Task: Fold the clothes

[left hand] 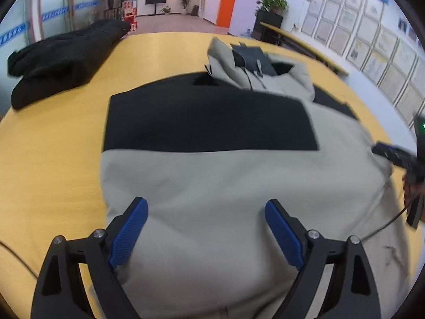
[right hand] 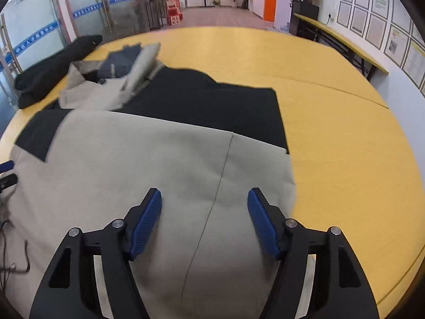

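A beige and black hooded jacket (left hand: 212, 186) lies spread on the yellow table (left hand: 53, 159), hood (left hand: 255, 71) at the far end. My left gripper (left hand: 205, 210) is open and empty just above its beige lower part. The right gripper's fingers (left hand: 393, 154) show at the jacket's right edge in the left wrist view. In the right wrist view the same jacket (right hand: 119, 159) fills the near table (right hand: 345, 146). My right gripper (right hand: 204, 199) is open and empty over its beige part, next to a seam line (right hand: 217, 186).
A black garment (left hand: 61, 61) lies bunched at the table's far left; it also shows in the right wrist view (right hand: 53, 66). A second yellow table (right hand: 342, 40) stands along the right wall. Thin cables (right hand: 10, 239) lie at the jacket's near left.
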